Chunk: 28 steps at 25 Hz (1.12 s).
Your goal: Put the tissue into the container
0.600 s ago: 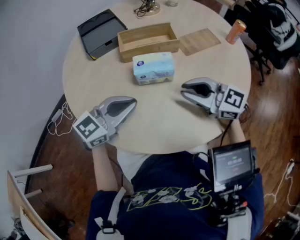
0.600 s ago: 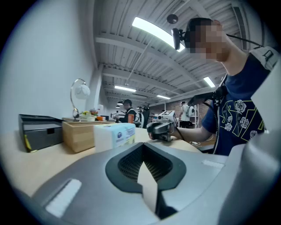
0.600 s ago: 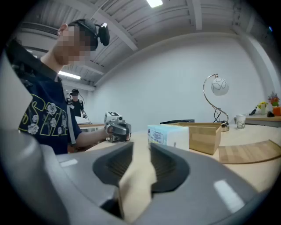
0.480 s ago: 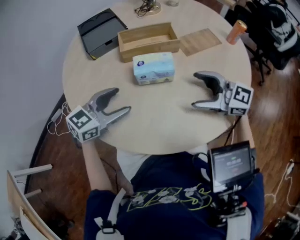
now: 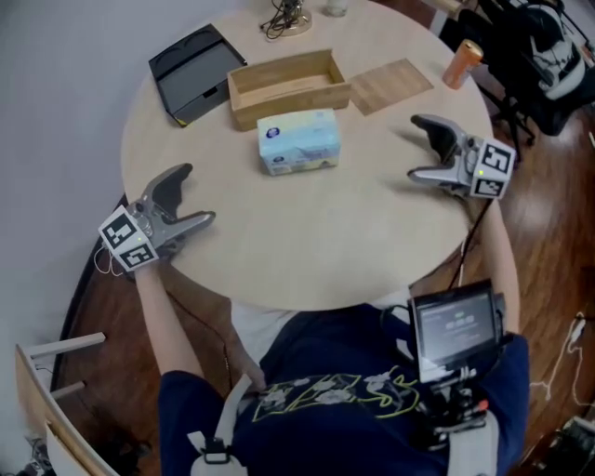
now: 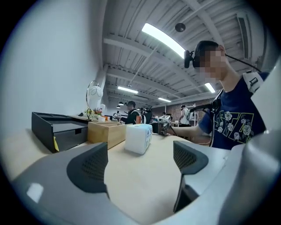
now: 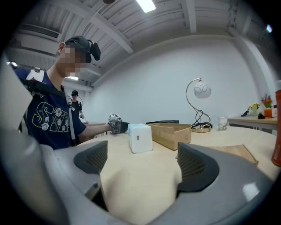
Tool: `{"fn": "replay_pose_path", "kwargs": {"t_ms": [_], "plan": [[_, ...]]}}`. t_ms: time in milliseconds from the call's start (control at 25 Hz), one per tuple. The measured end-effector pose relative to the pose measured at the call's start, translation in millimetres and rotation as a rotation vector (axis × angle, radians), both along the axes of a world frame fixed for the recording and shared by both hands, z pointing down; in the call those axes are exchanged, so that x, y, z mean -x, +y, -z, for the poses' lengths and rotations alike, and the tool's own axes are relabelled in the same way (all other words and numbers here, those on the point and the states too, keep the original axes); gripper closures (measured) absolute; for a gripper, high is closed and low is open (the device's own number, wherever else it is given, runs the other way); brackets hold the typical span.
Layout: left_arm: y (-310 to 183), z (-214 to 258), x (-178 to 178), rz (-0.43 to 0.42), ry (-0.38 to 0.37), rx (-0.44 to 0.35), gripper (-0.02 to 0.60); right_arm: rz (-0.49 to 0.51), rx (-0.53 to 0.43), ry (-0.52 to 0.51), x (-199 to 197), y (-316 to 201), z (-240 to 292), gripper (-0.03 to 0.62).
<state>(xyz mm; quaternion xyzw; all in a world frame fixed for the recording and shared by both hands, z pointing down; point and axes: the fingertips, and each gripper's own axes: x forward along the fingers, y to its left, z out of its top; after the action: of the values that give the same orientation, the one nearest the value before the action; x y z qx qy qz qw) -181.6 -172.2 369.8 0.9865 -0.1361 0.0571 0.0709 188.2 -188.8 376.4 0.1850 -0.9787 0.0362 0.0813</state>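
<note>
A light-blue tissue pack (image 5: 298, 140) lies on the round table (image 5: 307, 242), just in front of an open wooden box (image 5: 288, 85) with nothing in it. My left gripper (image 5: 196, 196) hovers at the table's left edge, open and holding nothing. My right gripper (image 5: 416, 147) is open over the table's right side, also holding nothing. Both point inward at the pack from well away. In the left gripper view the pack (image 6: 138, 138) stands beyond the wide jaws, beside the box (image 6: 105, 133). The right gripper view shows the pack (image 7: 140, 137) and box (image 7: 171, 134) ahead.
A black tray (image 5: 191, 72) sits at the back left and a flat wooden lid (image 5: 393, 85) to the right of the box. An orange can (image 5: 462, 63) stands near the right rim. A lamp base with cable (image 5: 290, 17) is at the far edge. A dark bag (image 5: 544, 56) lies off the table.
Both grippers went from shut to open. They also moved apart, the left out to the table's left edge and the right toward the right rim and farther back.
</note>
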Motion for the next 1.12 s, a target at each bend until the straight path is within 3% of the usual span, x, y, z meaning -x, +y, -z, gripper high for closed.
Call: {"fn": "replay_pose_path", "kwargs": {"t_ms": [160, 600, 880, 1000, 1120], "plan": [[-19, -3, -21, 0.004, -0.03, -0.042, 0.137, 0.064, 0.002, 0.005, 37, -10, 1, 0.106], [-41, -2, -93, -0.072, -0.026, -0.046, 0.137, 0.193, 0.058, 0.029, 125, -29, -3, 0.108], [-45, 0, -142, -0.117, -0.034, -0.055, 0.138, 0.22, 0.055, 0.052, 162, -37, -1, 0.112], [-55, 0, -158, -0.058, -0.04, -0.051, 0.143, 0.232, 0.058, 0.046, 174, -36, -1, 0.178], [-62, -1, -157, 0.02, -0.04, -0.048, 0.225, 0.221, 0.045, 0.027, 177, -37, 1, 0.204]]}}
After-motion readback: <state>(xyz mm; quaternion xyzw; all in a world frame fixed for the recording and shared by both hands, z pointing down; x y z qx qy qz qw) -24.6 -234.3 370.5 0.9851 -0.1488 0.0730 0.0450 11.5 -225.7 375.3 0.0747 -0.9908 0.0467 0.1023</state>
